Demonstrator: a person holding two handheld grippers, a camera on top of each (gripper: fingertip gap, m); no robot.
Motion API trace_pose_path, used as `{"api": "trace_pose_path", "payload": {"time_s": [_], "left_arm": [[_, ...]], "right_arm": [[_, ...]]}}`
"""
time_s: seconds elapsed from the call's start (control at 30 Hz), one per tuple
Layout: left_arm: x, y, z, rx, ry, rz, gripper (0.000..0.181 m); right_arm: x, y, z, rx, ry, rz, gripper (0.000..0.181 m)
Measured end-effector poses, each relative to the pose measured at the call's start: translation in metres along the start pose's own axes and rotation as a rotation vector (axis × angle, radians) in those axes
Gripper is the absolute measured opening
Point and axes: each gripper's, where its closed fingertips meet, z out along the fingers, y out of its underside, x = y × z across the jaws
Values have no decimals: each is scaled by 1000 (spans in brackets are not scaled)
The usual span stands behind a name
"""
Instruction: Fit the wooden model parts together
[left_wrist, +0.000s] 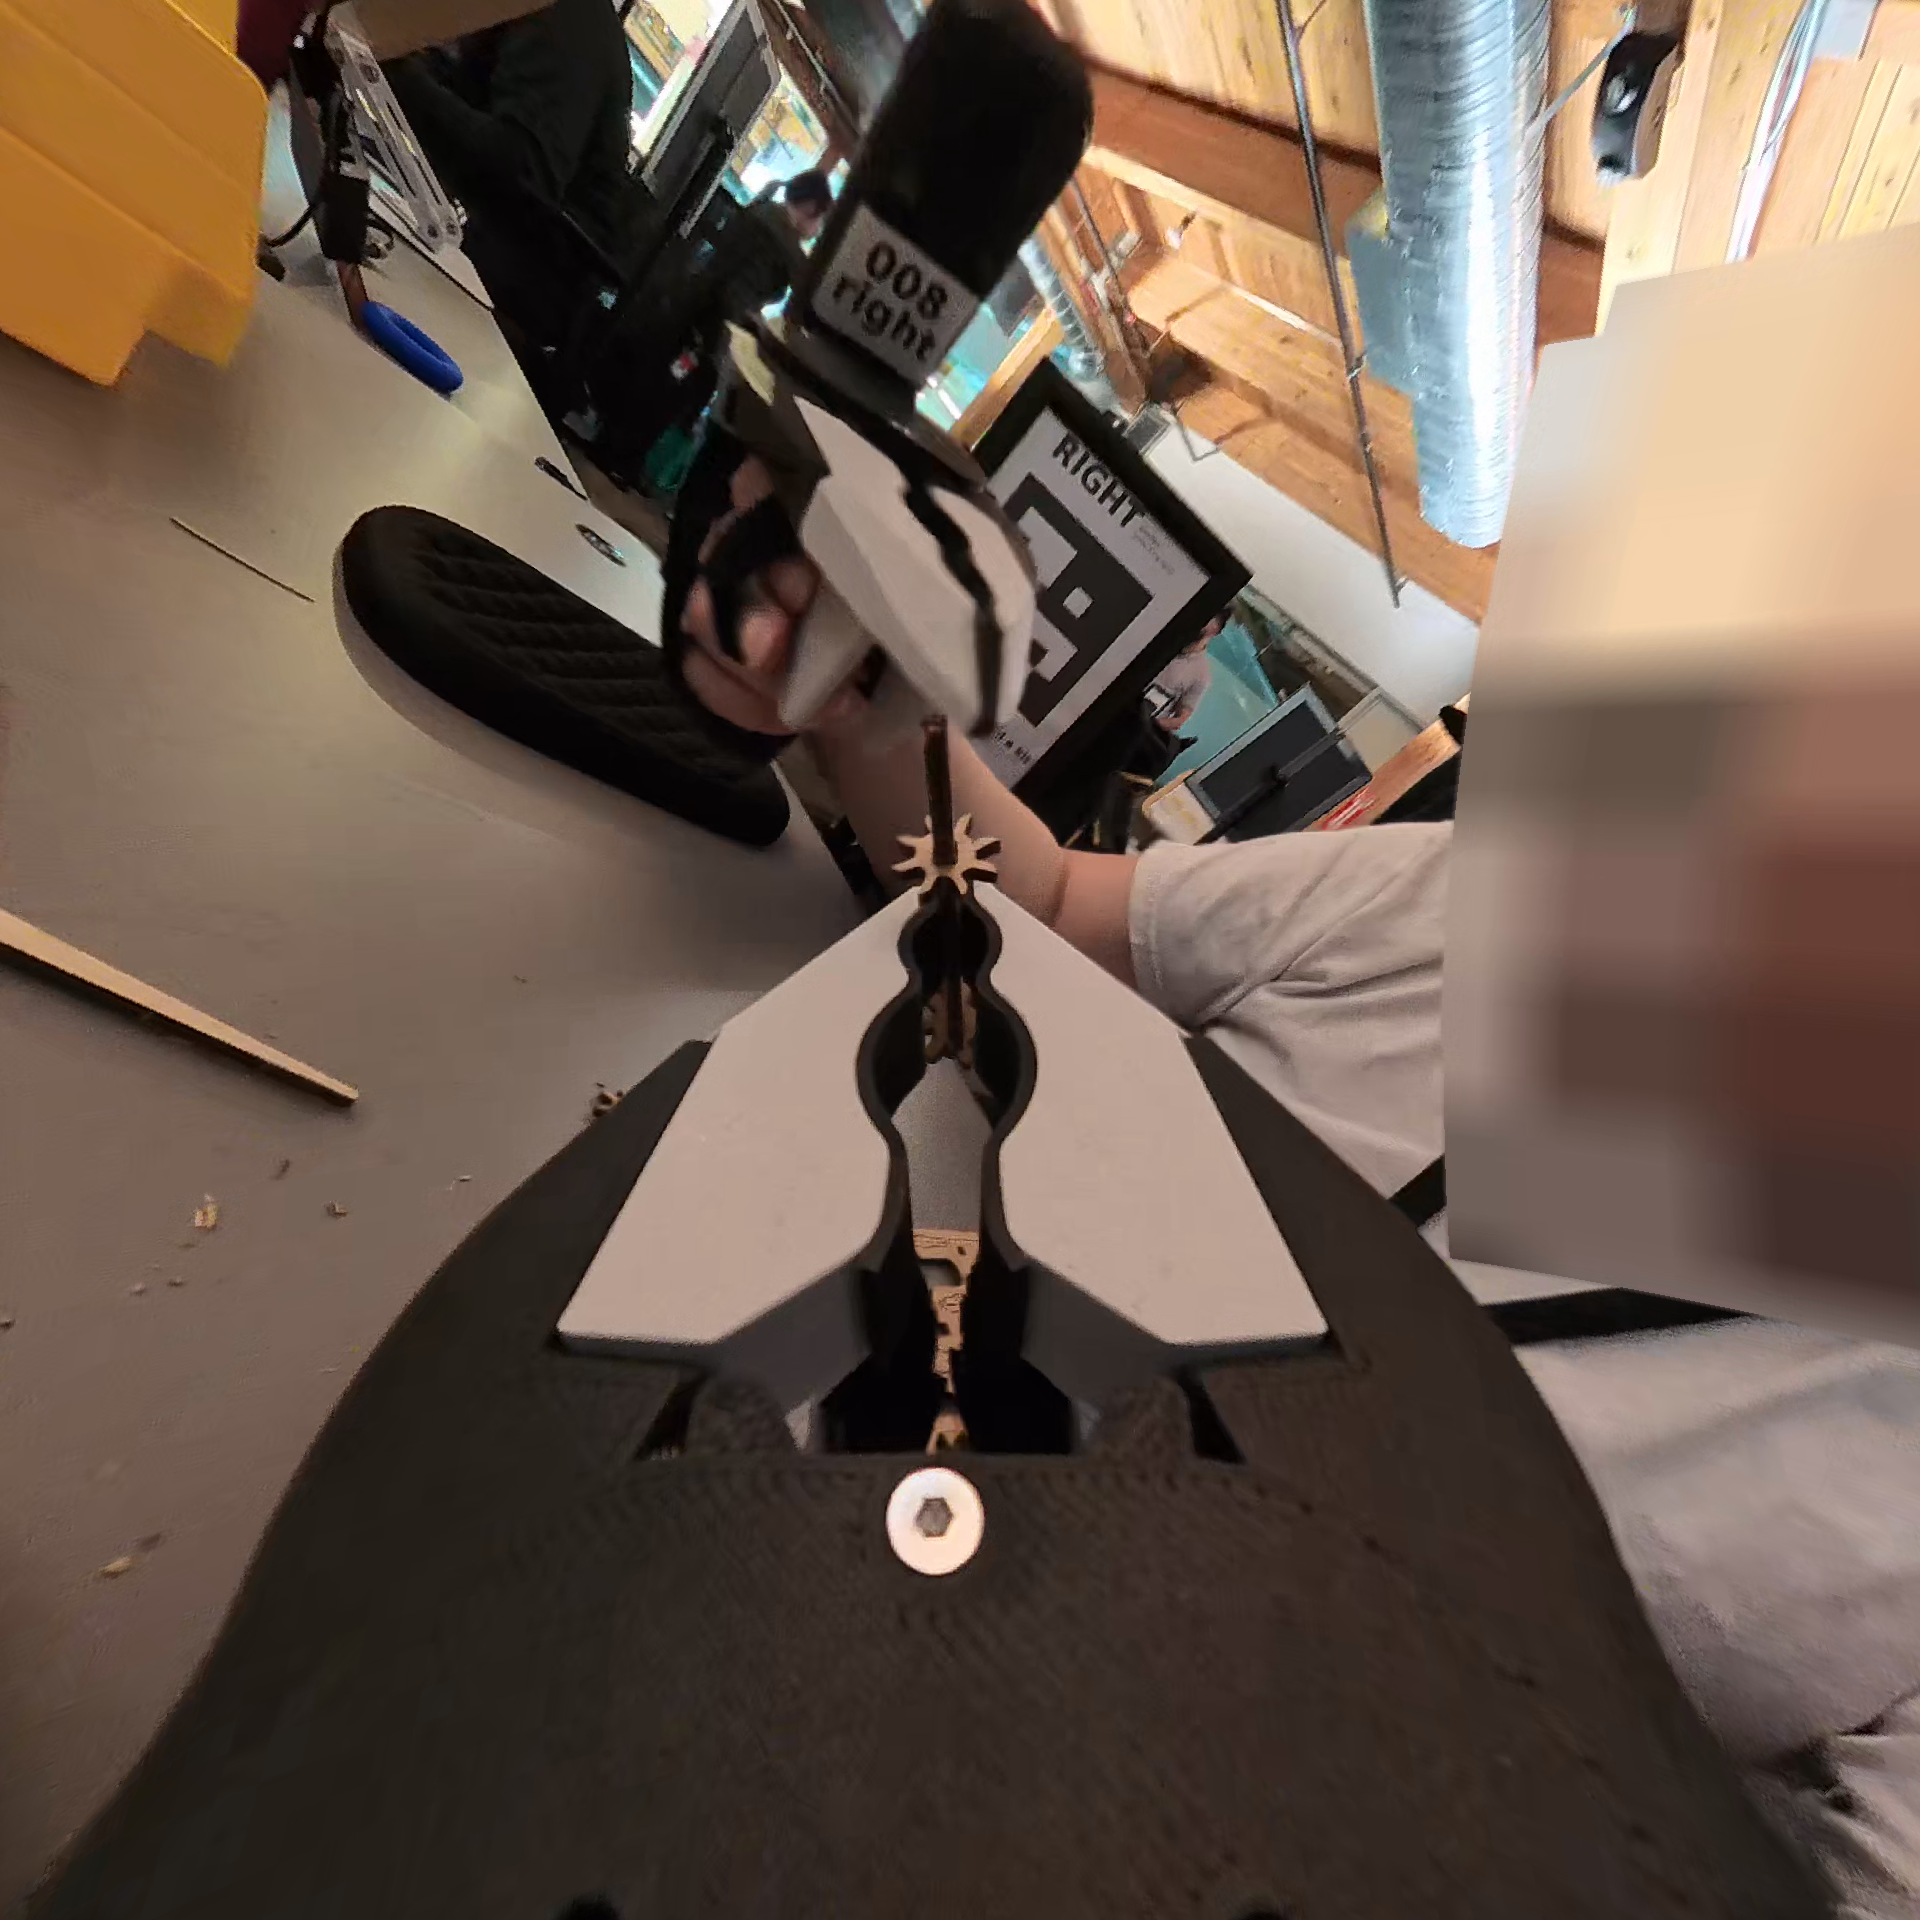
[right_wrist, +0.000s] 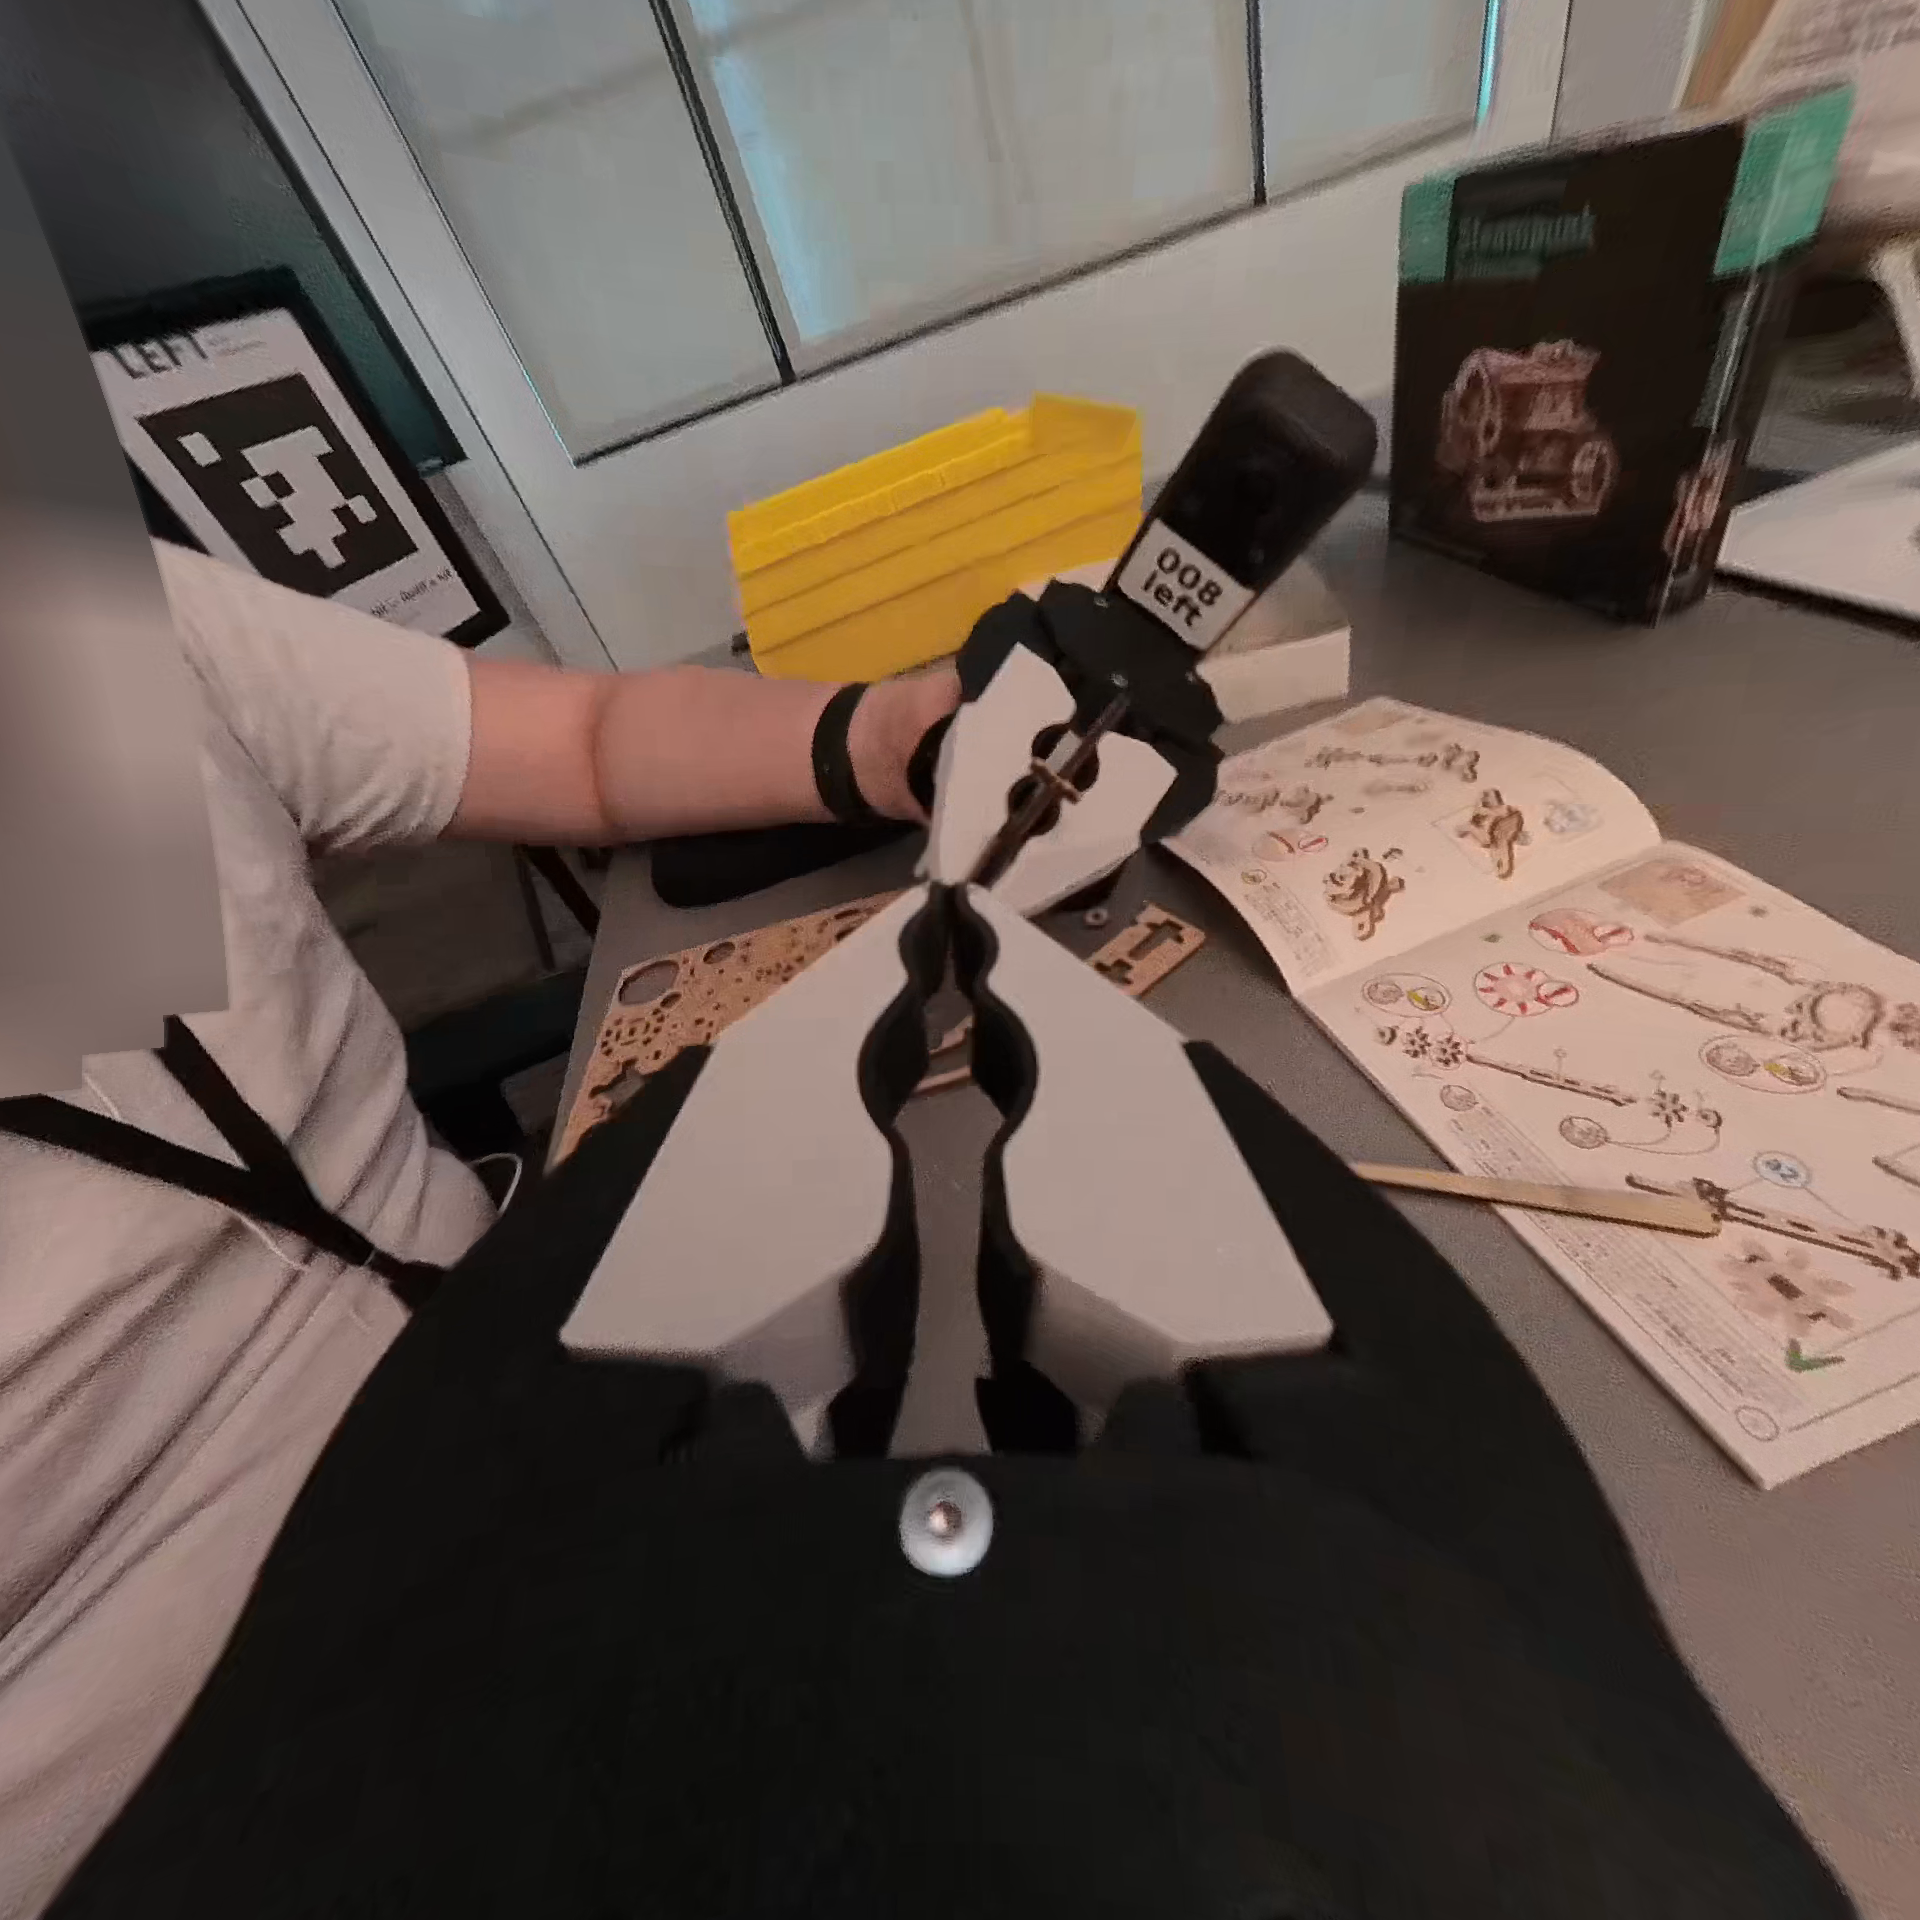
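My left gripper (left_wrist: 943, 904) is shut on a thin dark wooden axle (left_wrist: 935, 790) that runs between its pads. A pale star-shaped gear (left_wrist: 945, 857) sits on the axle just past the fingertips, and more wooden parts show deeper between the fingers. In the right wrist view the left gripper (right_wrist: 961, 868) holds the same axle (right_wrist: 1049, 790), tilted over the table. My right gripper (right_wrist: 943, 896) is shut, its tips right beside the axle's free end. I cannot tell if they touch. It also shows in the left wrist view (left_wrist: 961, 707), just above the axle's top end.
On the grey table (left_wrist: 312, 831) lie an open instruction booklet (right_wrist: 1558, 1039), a cut-out wooden sheet (right_wrist: 707, 997), a small offcut (right_wrist: 1148, 951) and a wooden stick (right_wrist: 1527, 1210). A yellow bin (right_wrist: 935, 540) and the model box (right_wrist: 1579, 364) stand behind. A black pad (left_wrist: 540, 644) lies at the table edge. My two grippers' fingertips are within a few centimetres of each other. The small offcut (right_wrist: 1148, 951) is about 15 cm from both grippers' fingertips.
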Motion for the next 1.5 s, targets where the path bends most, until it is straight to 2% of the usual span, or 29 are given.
{"api": "trace_pose_path", "payload": {"time_s": [0.1,0.17,0.2,0.23,0.27,0.33,0.4,0.43,0.47,0.5,0.57,0.63,0.77,0.83,0.9,1.0,1.07,1.13,1.3,1.4,1.5], "left_arm": [[0,4,5,-41,-46,96,0],[5,2,8,-46,-67,178,0],[6,1,9,-45,-88,208,0],[7,0,9,-43,-111,238,0],[7,-2,8,-37,-138,268,0],[4,-7,6,-30,-226,322,0],[2,-14,5,-21,-313,352,0],[0,-18,5,-22,-363,361,0],[3,-22,7,-39,-399,373,0],[9,-27,9,-58,-428,392,0],[28,-42,14,-80,-503,466,0],[49,-51,19,-146,-613,558,0],[82,-73,20,-341,-902,863,0],[97,-76,25,-405,-957,945,0],[109,-71,35,-440,-930,930,0],[149,-59,67,-358,-650,711,0],[175,-61,77,-308,-513,591,0],[194,-64,79,-275,-449,518,0],[233,-65,84,-223,-354,388,0],[254,-59,91,-223,-304,364,0],[270,-53,97,-225,-286,359,0]], "right_arm": [[-10,-12,-21,217,95,-46,0],[-19,-7,-29,265,136,0,31],[-26,0,-31,265,145,8,27],[-37,9,-32,245,139,-6,2],[-47,16,-32,228,143,-32,0],[-59,26,-37,200,203,-63,0],[-75,23,-47,241,245,-155,0],[-79,18,-54,276,295,-205,8],[-87,15,-58,288,322,-244,9],[-97,17,-60,268,314,-258,0],[-107,20,-63,244,340,-210,0],[-113,20,-65,238,363,-154,0],[-109,16,-71,258,446,-107,0],[-107,11,-67,245,463,-103,0],[-111,-5,-64,245,460,-127,0],[-124,-47,-67,281,468,-229,0],[-135,-74,-67,268,446,-283,2],[-146,-96,-63,227,416,-325,16],[-189,-153,-40,178,326,-548,27],[-220,-184,-24,206,197,-582,29],[-236,-197,-12,186,116,-638,26]]}}
